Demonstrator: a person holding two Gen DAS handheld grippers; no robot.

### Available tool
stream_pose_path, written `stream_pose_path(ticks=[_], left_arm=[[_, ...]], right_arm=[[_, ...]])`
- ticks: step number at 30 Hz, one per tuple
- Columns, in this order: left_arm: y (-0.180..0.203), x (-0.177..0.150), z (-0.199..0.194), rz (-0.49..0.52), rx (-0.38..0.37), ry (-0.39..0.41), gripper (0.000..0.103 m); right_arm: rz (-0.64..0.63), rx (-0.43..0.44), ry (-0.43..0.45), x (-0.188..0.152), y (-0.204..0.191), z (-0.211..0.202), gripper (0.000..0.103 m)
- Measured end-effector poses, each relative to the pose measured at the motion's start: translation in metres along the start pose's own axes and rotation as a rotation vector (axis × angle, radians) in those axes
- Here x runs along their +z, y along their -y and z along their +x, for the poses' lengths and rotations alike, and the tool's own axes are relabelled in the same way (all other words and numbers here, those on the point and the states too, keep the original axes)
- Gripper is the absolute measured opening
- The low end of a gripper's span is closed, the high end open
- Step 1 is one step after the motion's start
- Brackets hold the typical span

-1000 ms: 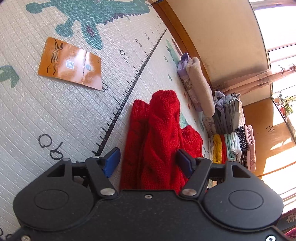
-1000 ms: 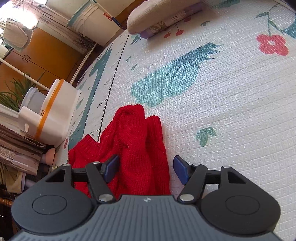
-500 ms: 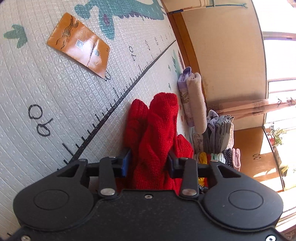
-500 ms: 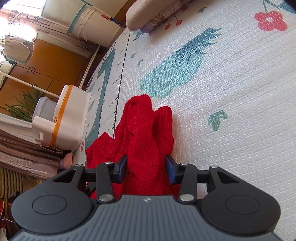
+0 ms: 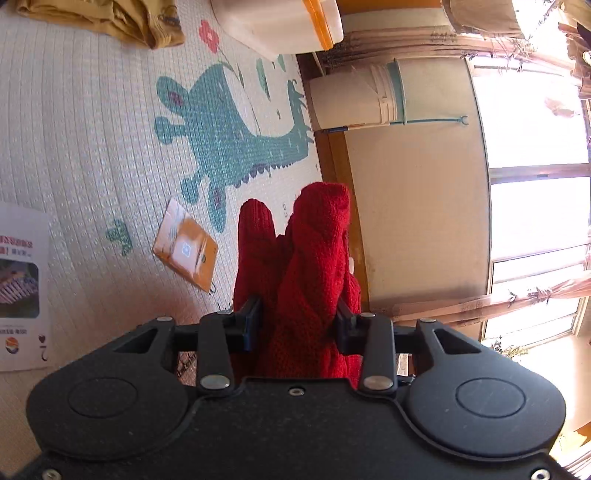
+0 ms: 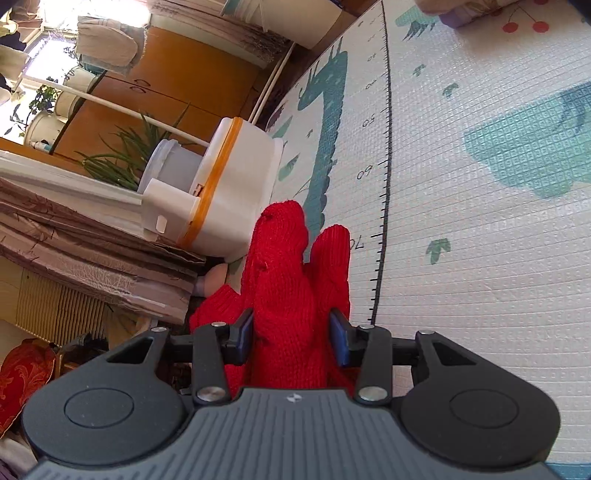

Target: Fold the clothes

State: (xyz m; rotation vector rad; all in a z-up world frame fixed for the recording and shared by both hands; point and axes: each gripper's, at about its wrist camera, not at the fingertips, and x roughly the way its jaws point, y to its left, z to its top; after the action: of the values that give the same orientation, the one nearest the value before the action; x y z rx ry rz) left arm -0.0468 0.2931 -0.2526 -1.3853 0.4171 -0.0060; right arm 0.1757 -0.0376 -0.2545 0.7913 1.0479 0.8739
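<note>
The red sweater [image 5: 306, 280] runs down behind each claw's black body, so its lower part (and most of its shape) is hidden. The leaflet [image 5: 20, 288] is cut by the left edge, its print too small to read. The yellow garment [image 5: 110, 18] is cropped at the top.

A bright red cable-knit sweater [image 5: 306, 280] is seen against a white grid-textured mat [image 5: 92, 155] printed with a teal dinosaur [image 5: 229, 136] and a black ruler line [image 6: 384, 184]. An orange packet [image 5: 186, 254] and a white bin banded in orange [image 6: 229, 188] are seen nearby.
</note>
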Motion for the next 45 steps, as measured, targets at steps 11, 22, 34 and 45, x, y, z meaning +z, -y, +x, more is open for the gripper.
stream_pose_path(ticks=[11,22,34,45], left_arm=[[-0.021,0.080,-0.094,-0.054,-0.027,0.378,0.037],[-0.057,0.142,-0.140,-0.116,-0.028,0.629,0.037],[-0.110,0.157,-0.112,-0.281,0.154,0.647,0.045],[-0.055,0.127,-0.152,-0.004,0.402,0.591,0.070]], right_arm=[[-0.197,0.207,-0.257,0.011,-0.118,0.180,0.041],[-0.347,0.322,-0.423,-0.008,-0.191,0.307,0.041],[-0.395,-0.110,-0.378,-0.013,-0.164,0.363,0.049],[-0.603,-0.098,-0.336,-0.012,-0.190,0.280,0.054]])
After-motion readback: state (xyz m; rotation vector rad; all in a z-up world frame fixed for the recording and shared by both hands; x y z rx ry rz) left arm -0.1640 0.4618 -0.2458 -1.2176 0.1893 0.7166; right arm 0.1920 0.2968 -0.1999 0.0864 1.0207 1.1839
